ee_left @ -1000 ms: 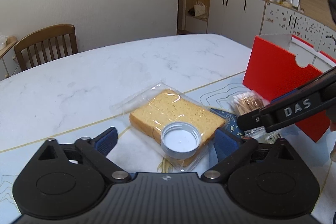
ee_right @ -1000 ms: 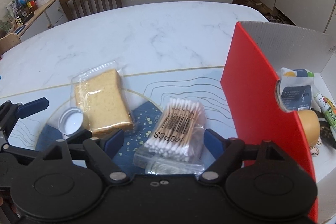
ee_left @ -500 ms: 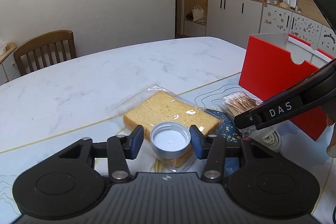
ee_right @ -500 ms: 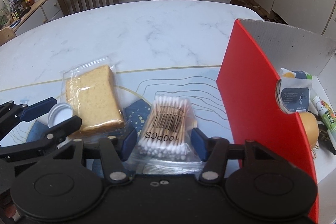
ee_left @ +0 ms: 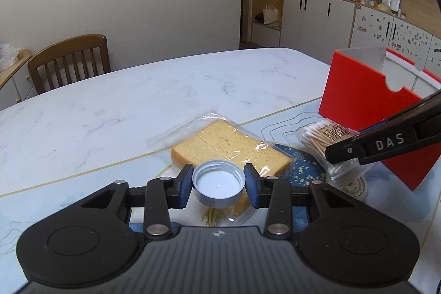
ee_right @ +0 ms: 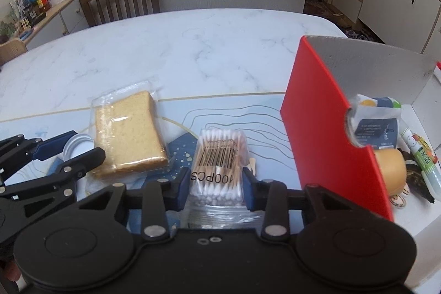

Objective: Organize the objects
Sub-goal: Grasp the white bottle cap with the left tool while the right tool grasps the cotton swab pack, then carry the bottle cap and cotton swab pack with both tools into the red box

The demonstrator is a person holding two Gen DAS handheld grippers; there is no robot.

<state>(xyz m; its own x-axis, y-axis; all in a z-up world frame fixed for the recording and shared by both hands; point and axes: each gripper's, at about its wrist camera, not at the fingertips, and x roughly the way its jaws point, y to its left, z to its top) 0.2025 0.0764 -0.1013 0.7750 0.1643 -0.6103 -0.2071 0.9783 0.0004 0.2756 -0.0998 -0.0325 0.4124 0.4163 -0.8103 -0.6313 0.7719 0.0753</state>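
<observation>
Two blue pads of the left claw (ee_left: 217,185) press either side of one round, ridged metal lid (ee_left: 218,185), open side up, against one bagged slice of spongy bread (ee_left: 230,146) on the marble desk (ee_left: 137,104). From the right wrist view, the right claw (ee_right: 216,188) is closed on one crinkly clear pack of cotton swabs (ee_right: 217,166), just beside a red box (ee_right: 328,123) holding several items.

Glossy marble table (ee_left: 171,90) — metal lid (ee_left: 218,185)

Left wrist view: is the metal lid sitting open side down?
No, the metal lid sits open side up between the left claw fingers, its white inner face showing.
</observation>
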